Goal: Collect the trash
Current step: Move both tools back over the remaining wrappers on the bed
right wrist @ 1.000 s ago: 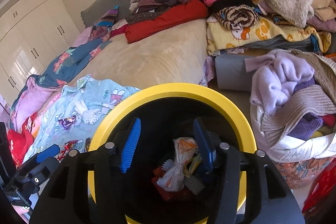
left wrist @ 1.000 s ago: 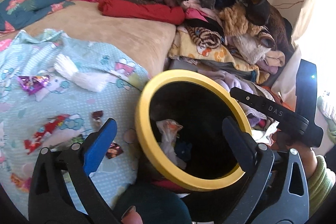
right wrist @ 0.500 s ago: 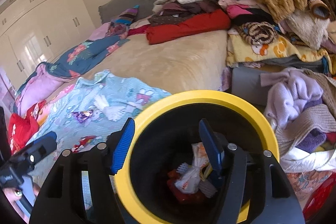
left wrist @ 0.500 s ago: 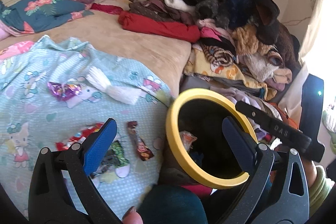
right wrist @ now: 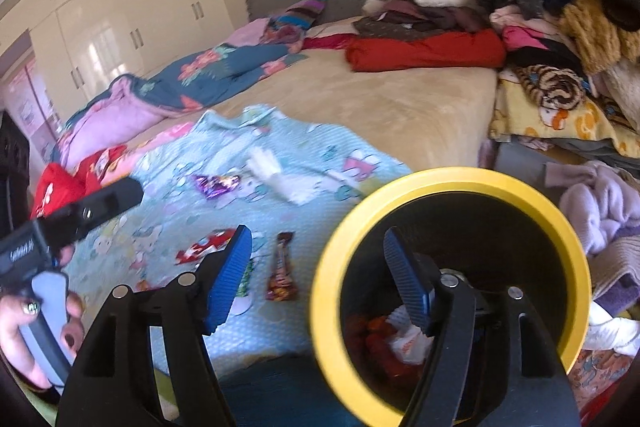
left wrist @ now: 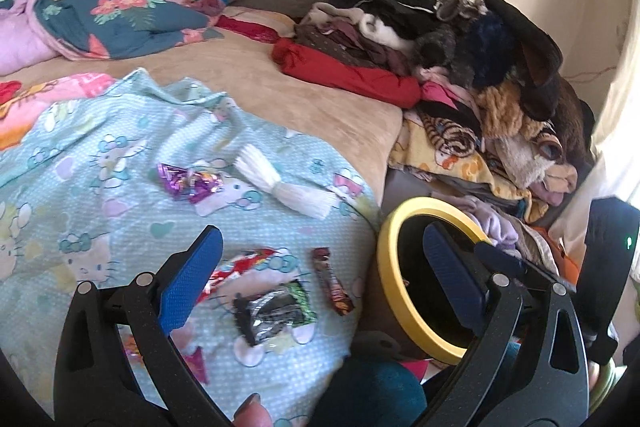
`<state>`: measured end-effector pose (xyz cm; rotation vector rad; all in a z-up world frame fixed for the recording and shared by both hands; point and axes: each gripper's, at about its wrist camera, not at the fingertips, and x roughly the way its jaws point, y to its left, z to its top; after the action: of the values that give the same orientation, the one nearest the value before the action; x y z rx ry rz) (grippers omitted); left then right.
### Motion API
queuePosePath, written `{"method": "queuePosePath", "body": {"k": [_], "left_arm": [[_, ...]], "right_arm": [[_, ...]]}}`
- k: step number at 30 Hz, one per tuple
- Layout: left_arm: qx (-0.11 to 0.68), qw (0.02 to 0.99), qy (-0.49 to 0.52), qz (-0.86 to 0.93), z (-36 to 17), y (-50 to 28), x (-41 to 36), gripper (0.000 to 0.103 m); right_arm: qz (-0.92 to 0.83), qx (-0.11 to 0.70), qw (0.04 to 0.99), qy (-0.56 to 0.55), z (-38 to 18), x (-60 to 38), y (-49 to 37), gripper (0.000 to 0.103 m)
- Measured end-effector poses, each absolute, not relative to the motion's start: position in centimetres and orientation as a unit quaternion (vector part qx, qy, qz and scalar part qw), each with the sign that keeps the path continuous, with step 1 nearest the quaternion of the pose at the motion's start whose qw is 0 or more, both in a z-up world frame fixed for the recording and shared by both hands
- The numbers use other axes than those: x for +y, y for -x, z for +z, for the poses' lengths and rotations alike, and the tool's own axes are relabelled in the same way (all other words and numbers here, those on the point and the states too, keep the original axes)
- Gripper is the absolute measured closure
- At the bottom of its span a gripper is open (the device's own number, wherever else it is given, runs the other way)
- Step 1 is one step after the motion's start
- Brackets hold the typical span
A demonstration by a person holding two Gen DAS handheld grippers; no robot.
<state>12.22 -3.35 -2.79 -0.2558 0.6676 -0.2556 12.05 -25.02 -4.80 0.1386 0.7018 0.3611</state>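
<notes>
A black bin with a yellow rim [left wrist: 386, 259] [right wrist: 452, 175] stands by the bed's edge and holds wrappers [right wrist: 404, 341]. On the light-blue blanket [left wrist: 100, 187] lie a silver-green wrapper [left wrist: 276, 313], a brown bar wrapper [left wrist: 332, 281] [right wrist: 282, 271], a red wrapper [left wrist: 236, 269] [right wrist: 204, 247], a purple foil wrapper [left wrist: 188, 181] [right wrist: 216, 184] and a white twisted plastic piece [left wrist: 288, 189] [right wrist: 276, 175]. My left gripper [left wrist: 320, 275] is open and empty above the silver-green wrapper. My right gripper [right wrist: 320, 279] is open and empty, straddling the bin's near rim.
A big pile of clothes [left wrist: 460, 47] fills the bed's right side, with a red garment [left wrist: 348, 71] in front. A floral quilt [left wrist: 120, 19] lies at the back left. White wardrobes [right wrist: 120, 27] stand behind. Purple knitwear [right wrist: 596, 203] lies right of the bin.
Both grippers have swung left from over the bin toward the blanket. The bin now sits at the right, and the wrappers on the blanket have come into view.
</notes>
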Motion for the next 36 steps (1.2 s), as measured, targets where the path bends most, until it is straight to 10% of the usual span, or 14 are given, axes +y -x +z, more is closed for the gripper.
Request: {"method": "queuePosePath", "body": {"k": [36], "left_arm": [[0.392, 0.902, 0.184, -0.005, -9.0, -9.7, 10.5, 0.011]], "right_arm": [[0.231, 0.403, 0.885, -0.014, -8.6, -14.9, -12.4, 0.035]]}}
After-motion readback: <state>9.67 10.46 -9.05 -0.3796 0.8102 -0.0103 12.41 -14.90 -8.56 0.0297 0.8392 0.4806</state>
